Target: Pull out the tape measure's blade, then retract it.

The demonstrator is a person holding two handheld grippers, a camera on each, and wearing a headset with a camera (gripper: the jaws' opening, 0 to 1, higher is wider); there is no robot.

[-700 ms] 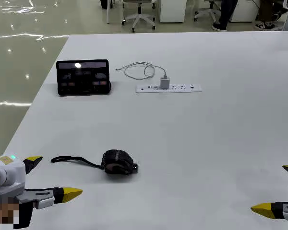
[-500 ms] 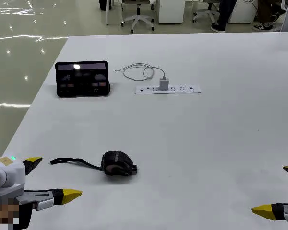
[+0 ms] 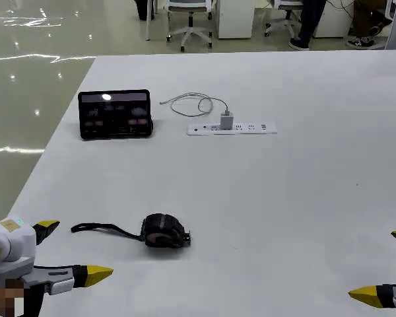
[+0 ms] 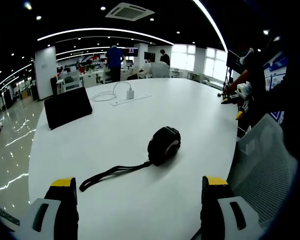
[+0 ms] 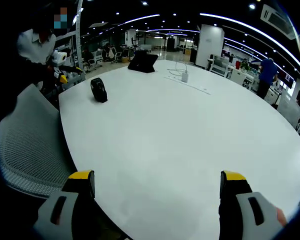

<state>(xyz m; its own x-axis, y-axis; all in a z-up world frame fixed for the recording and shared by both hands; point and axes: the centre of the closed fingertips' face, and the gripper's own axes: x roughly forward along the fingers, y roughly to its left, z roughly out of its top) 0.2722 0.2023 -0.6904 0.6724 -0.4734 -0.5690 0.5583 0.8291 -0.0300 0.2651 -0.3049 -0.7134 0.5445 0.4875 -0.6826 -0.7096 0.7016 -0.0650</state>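
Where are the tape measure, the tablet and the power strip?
Tape measure [image 3: 164,231]: head view, middle of its case.
Tablet [image 3: 115,113]: head view, middle of its screen.
Power strip [image 3: 254,127]: head view, its right half.

The left gripper [image 3: 72,248] is at the lower left of the head view, its yellow-tipped fingers spread wide, empty, pointing inward to the right. The right gripper [image 3: 381,265] is at the lower right, well apart from it, fingers likewise spread wide, empty, pointing left.
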